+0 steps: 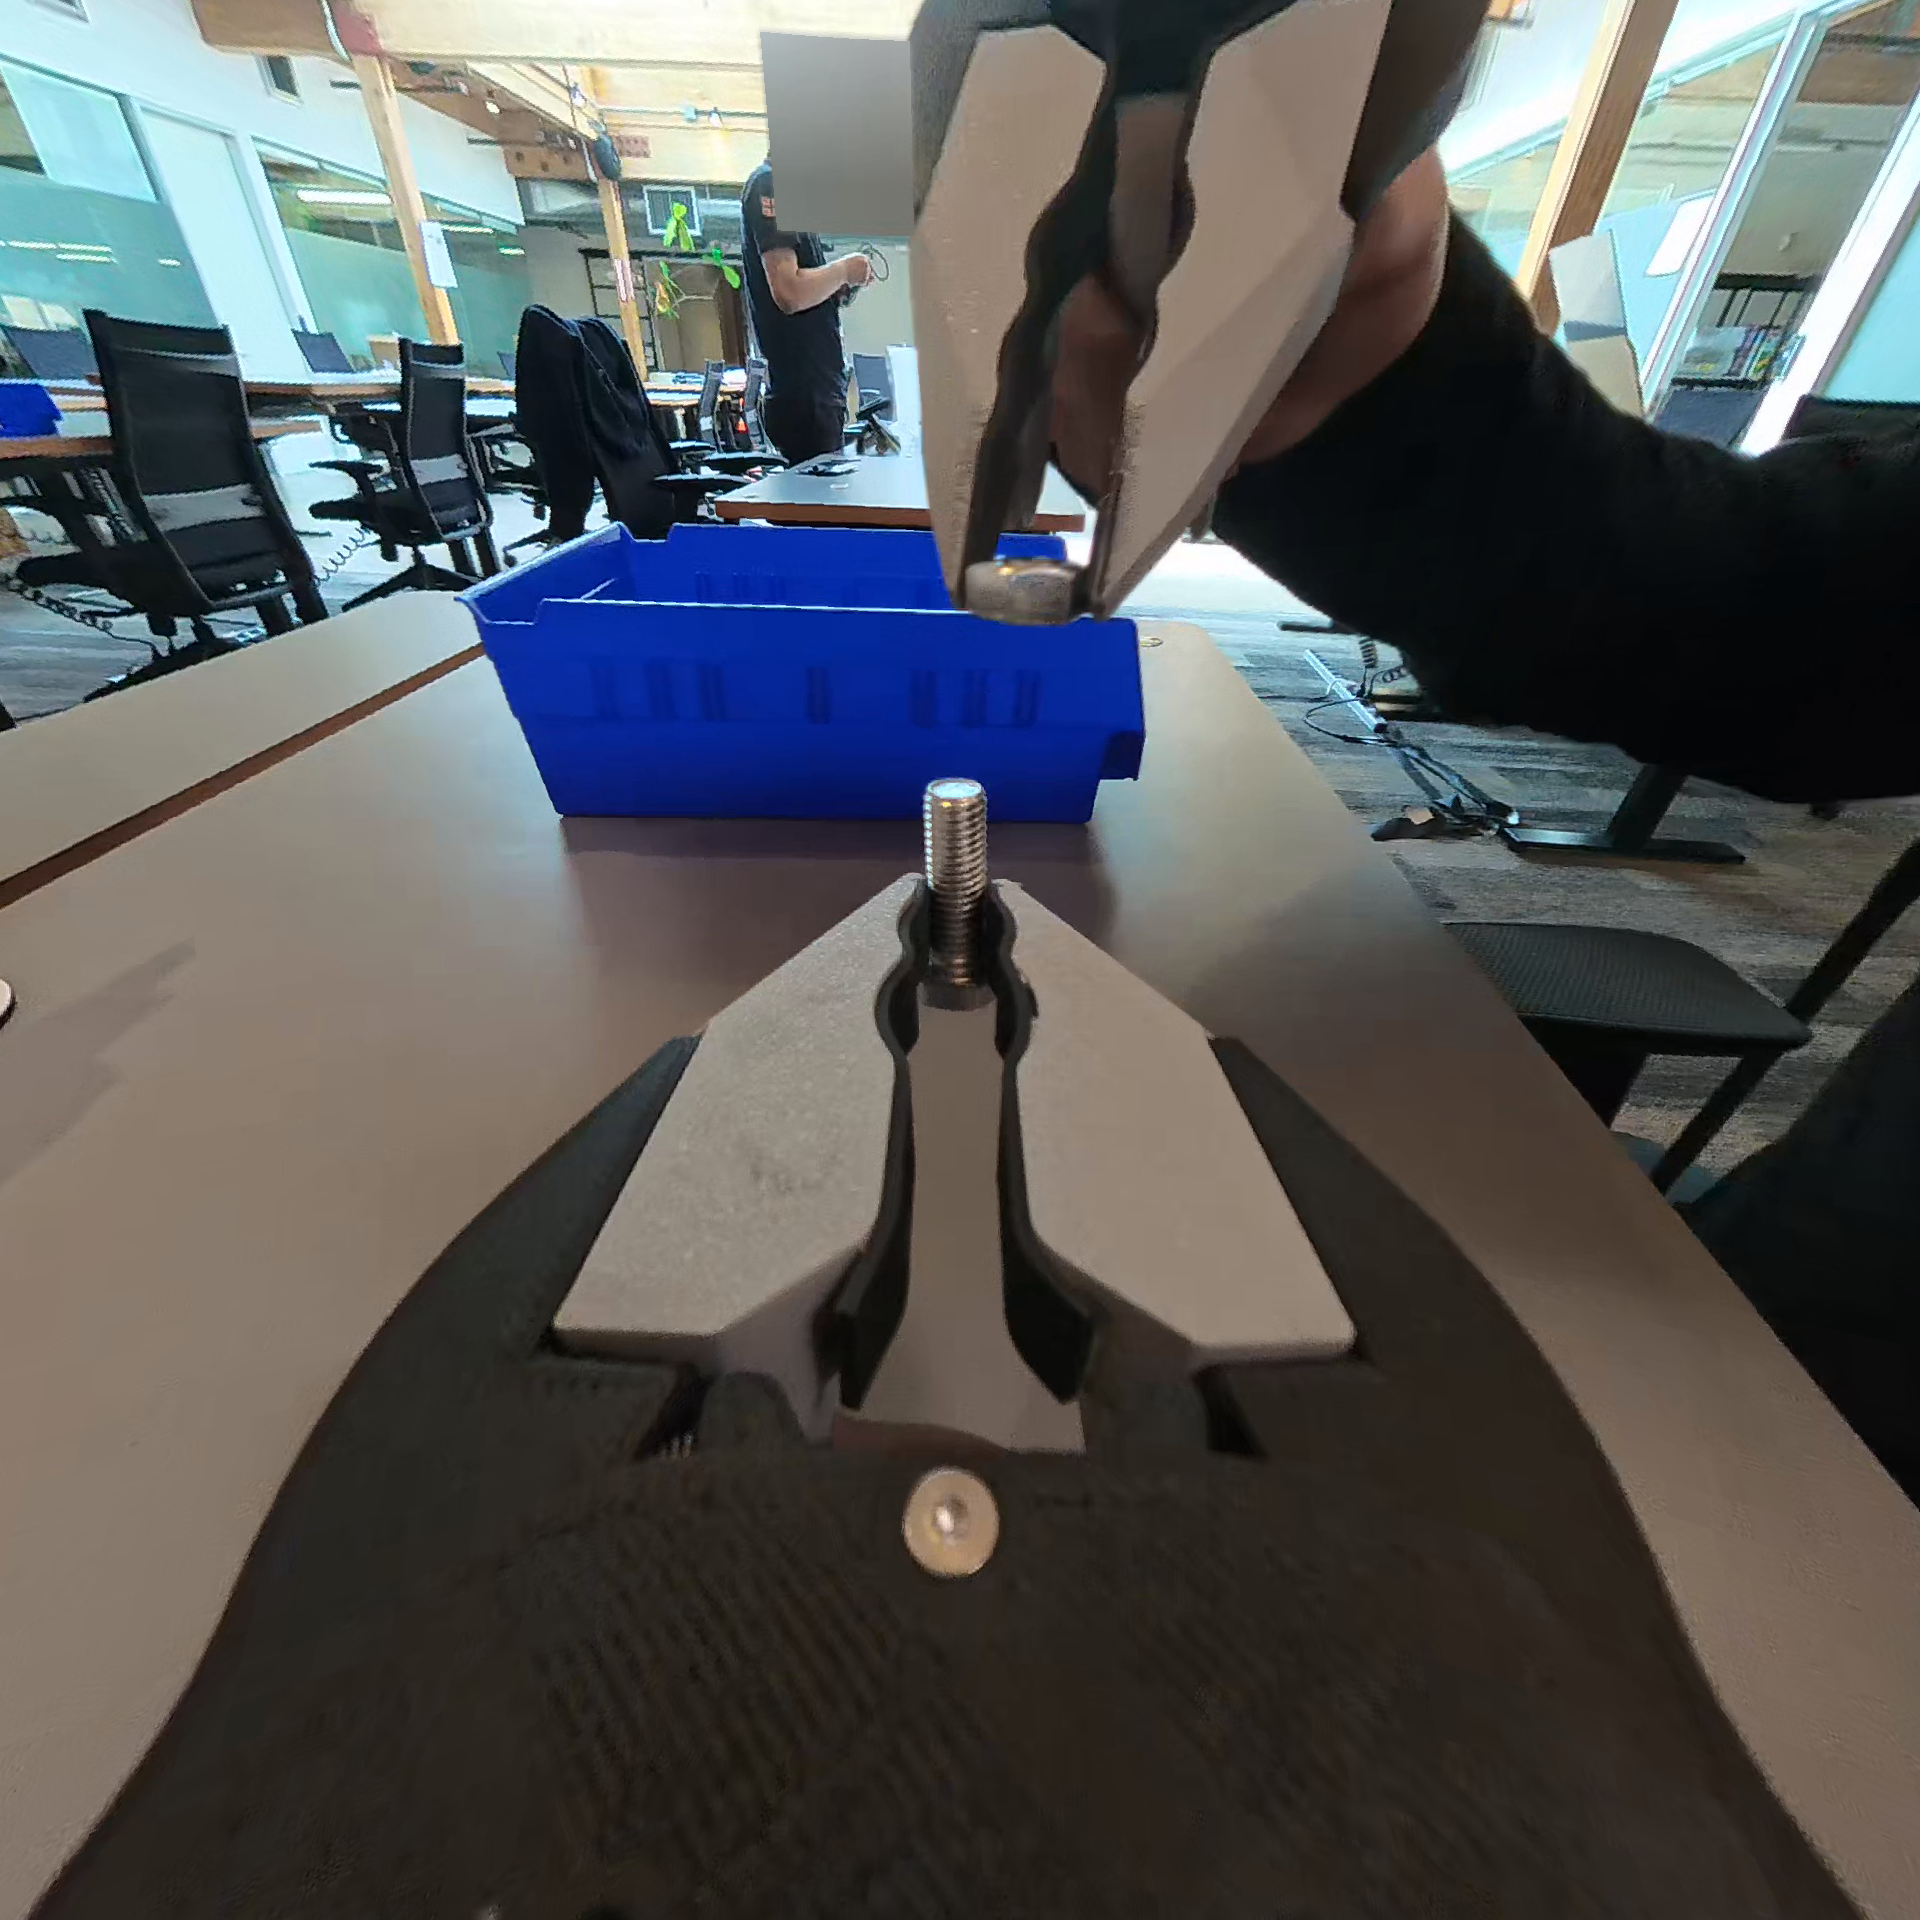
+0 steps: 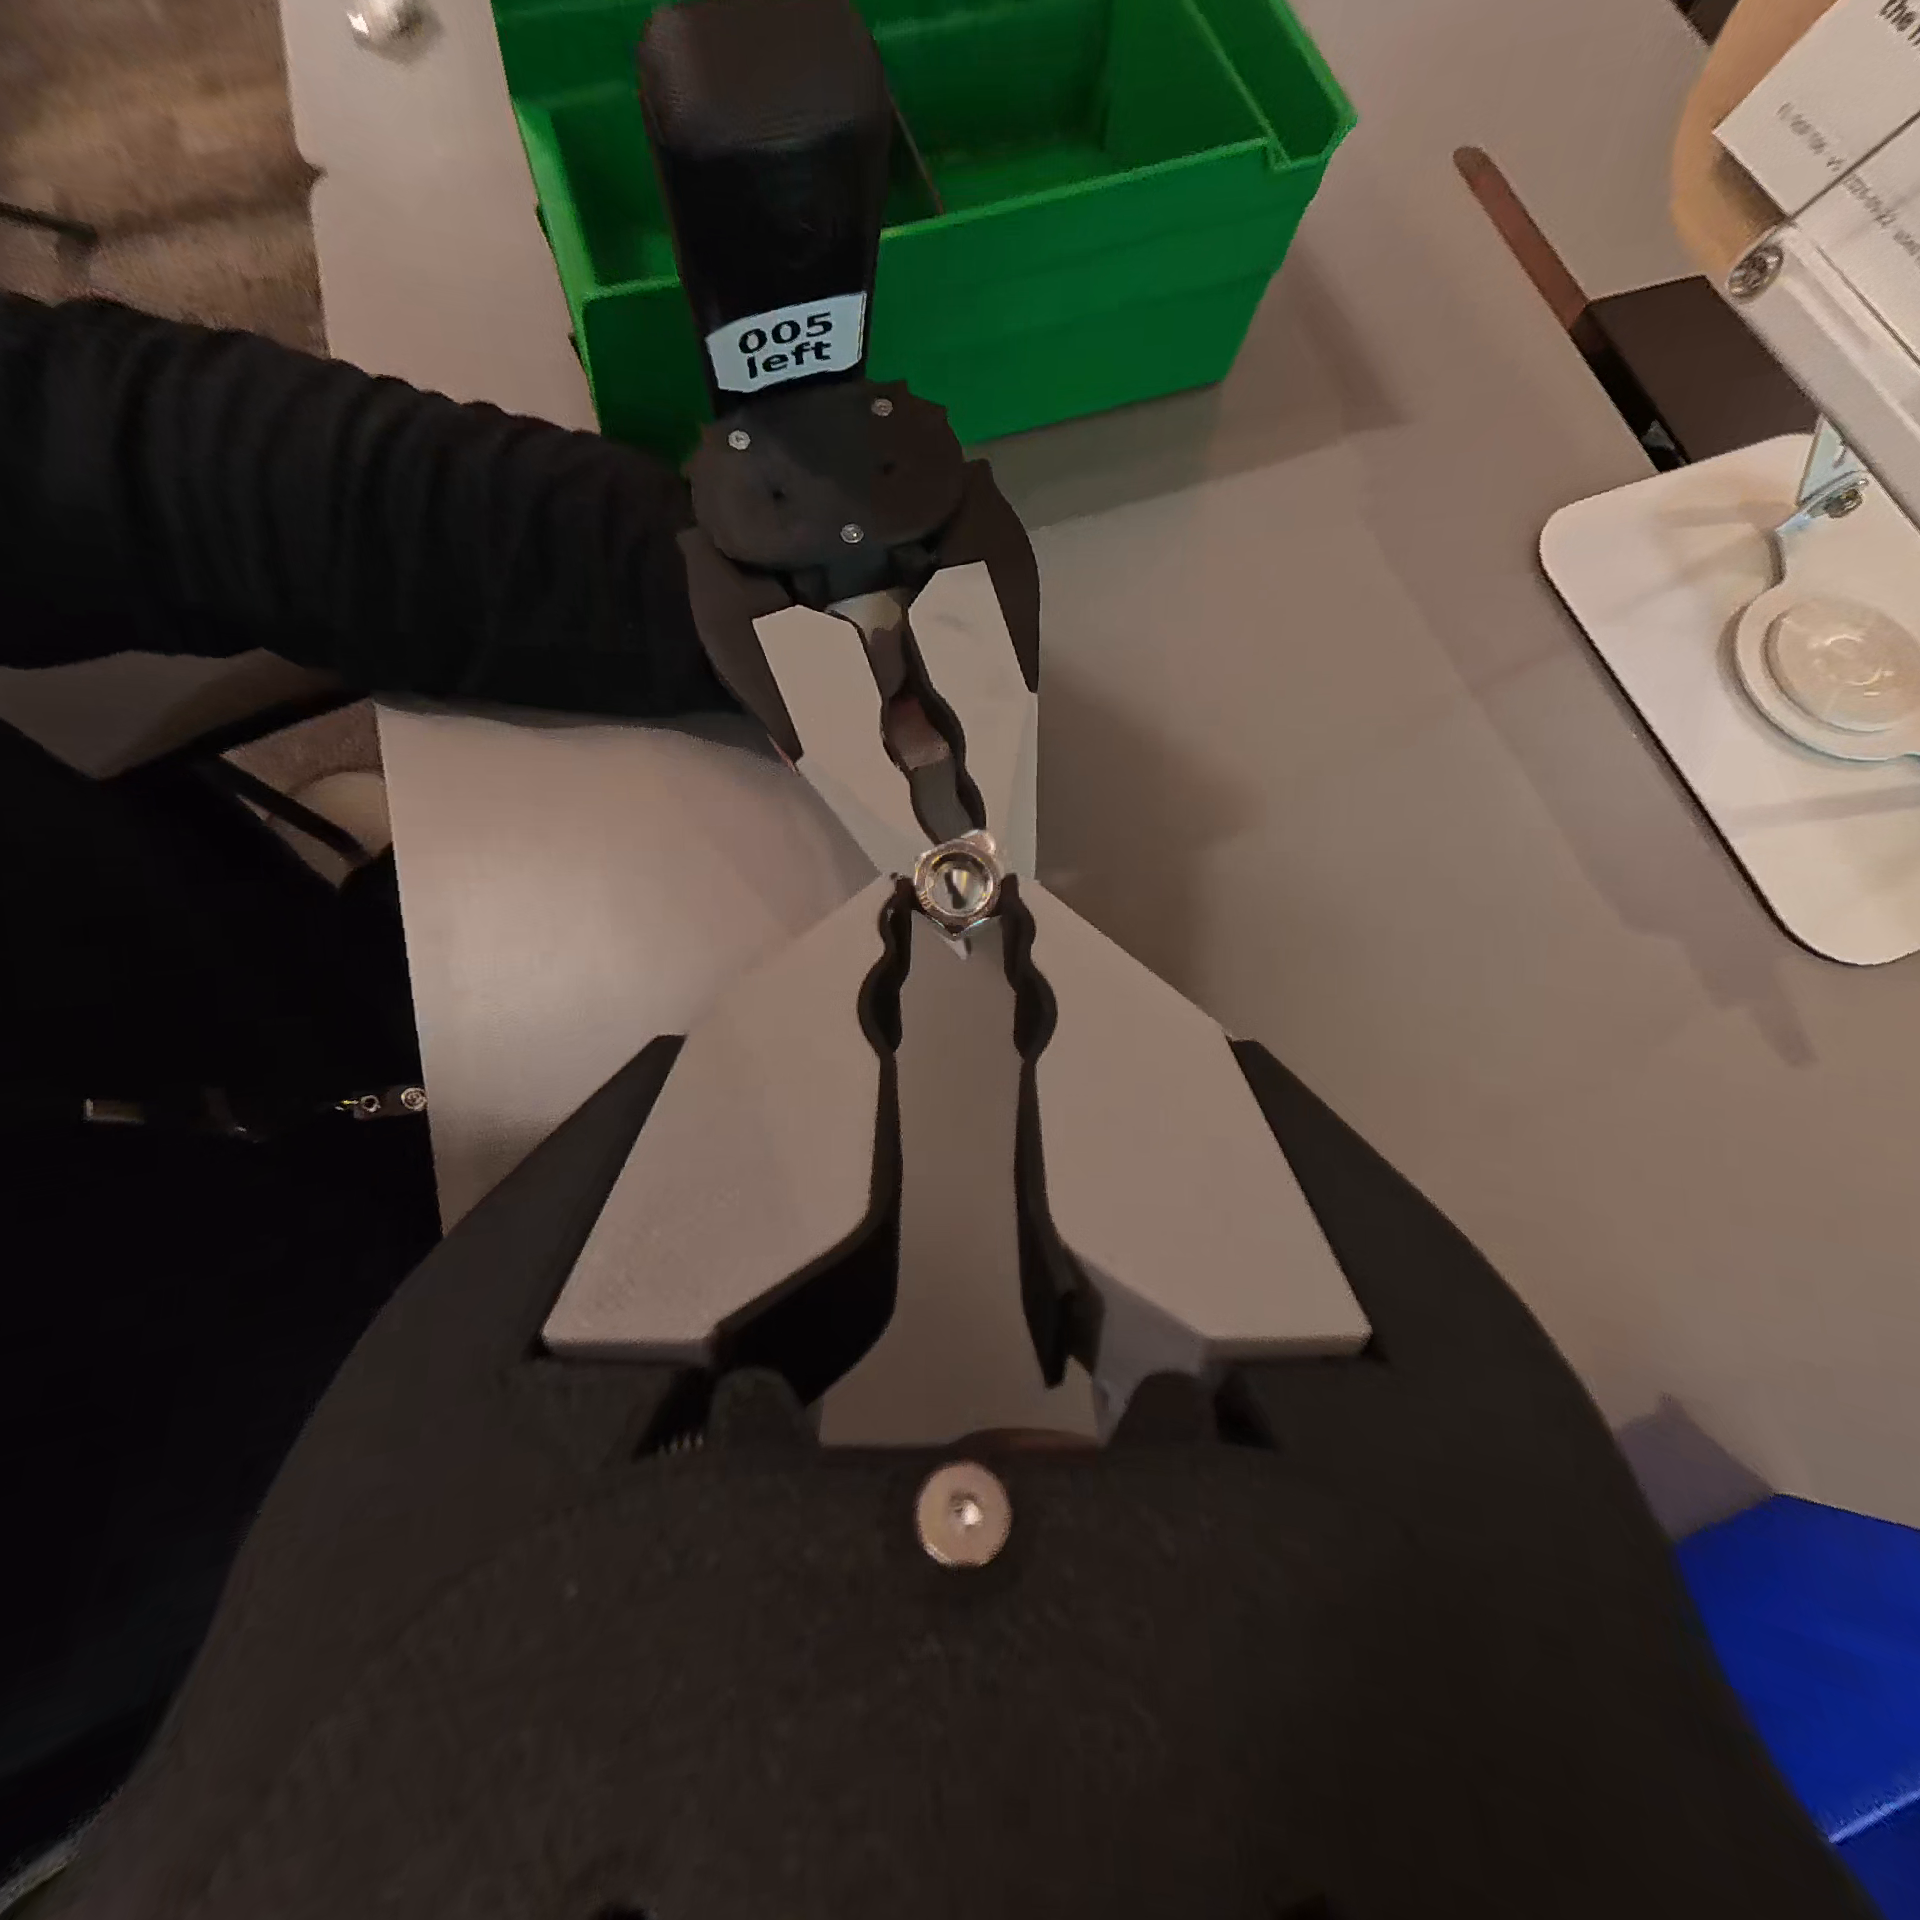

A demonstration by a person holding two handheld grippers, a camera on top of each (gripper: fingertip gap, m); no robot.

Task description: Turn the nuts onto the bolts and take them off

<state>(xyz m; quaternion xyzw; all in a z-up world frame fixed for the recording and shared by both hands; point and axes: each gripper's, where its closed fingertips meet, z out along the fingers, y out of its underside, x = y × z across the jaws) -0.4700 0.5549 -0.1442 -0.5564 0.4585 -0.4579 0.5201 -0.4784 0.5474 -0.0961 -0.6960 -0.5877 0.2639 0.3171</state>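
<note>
My left gripper is shut on a silver bolt and holds it upright, threaded end up, above the table. My right gripper comes down from above, shut on a silver hex nut, which hangs a short way above the bolt and apart from it. In the right wrist view the right gripper holds the nut at its tips, looking straight down; the bolt is hidden under the nut. The left gripper reaches in from the far side there, held by a black-sleeved arm.
A blue bin stands on the grey table just behind the bolt. A green bin sits behind the left gripper. A white board with a round metal part lies to the right. Office chairs and a standing person are far behind. Spacing between my two grippers at the tips: around 5 cm.
</note>
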